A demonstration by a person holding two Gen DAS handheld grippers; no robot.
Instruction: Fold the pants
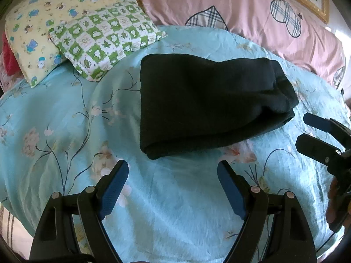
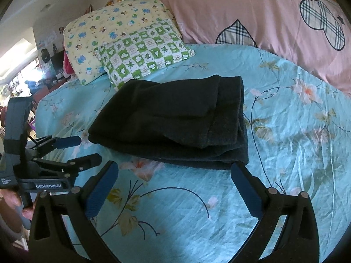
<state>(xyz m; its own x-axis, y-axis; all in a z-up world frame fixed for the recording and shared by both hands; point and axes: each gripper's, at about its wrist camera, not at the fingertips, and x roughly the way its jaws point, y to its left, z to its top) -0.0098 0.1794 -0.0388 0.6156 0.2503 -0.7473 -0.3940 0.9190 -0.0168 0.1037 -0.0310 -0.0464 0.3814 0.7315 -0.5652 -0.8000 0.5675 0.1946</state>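
Dark pants (image 1: 206, 103) lie folded in a thick stack on the floral sheet (image 1: 65, 131), just ahead of both grippers. The left gripper (image 1: 173, 173) and right gripper (image 2: 175, 175) hover with jaws apart, holding nothing. The fabric looks soft, thick and limp, likely to sag; best pinched at the layered edge nearest the right gripper.

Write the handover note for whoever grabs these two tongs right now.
Left tongs: open, holding nothing, hovering over the blue floral sheet just short of the pants.
Right tongs: open, holding nothing, at the near edge of the pants.
Pants: a compact folded stack in the middle of the bed, near the green checked pillow.
Done: folding looks complete.
Left: perhaps square up the offset layers at the right end.
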